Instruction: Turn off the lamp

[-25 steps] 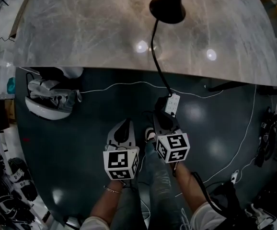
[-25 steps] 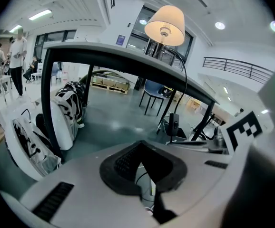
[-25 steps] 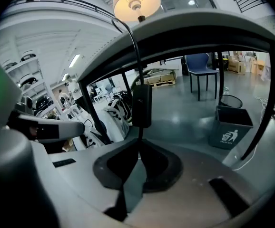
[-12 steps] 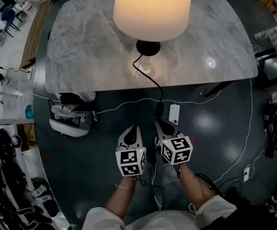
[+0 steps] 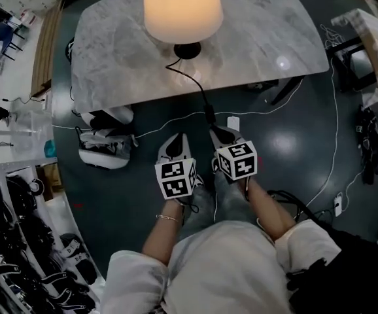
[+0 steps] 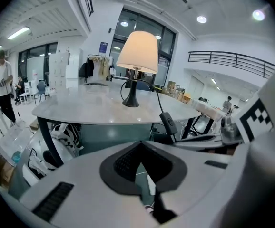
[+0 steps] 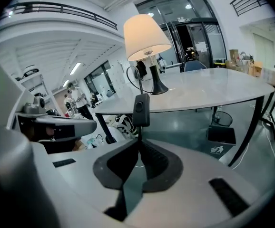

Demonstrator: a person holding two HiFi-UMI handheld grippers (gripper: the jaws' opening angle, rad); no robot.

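The only containers near you are on the floor under the table point(image 5: 261, 31). A white and black bag point(image 5: 104, 146) lies below its left end, and a dark box point(image 7: 221, 136) with a white sign on its side stands below its right end. What either holds cannot be made out. The lamp point(image 5: 179, 8) stands on the near middle of the table with its shade glowing. Its cord point(image 5: 192, 84) runs off the near edge and hangs down to you. Your right gripper point(image 7: 138, 141) has its jaws pinched on that cord, with the inline switch point(image 7: 141, 109) standing just above the tips. Your left gripper point(image 6: 140, 144) is just beside it, jaws pressed together with nothing between them.

Only the head view shows both of your forearms, a bracelet point(image 5: 169, 218) on your left wrist and a thin white cable point(image 5: 333, 156) looping over the dark floor to the right. Only the left gripper view shows the switch from the side, hanging free of the table, and the right gripper's marker cube point(image 6: 256, 120) close at its right. It also shows people point(image 6: 4, 87) standing far off on the left. Only the right gripper view shows the dark box.
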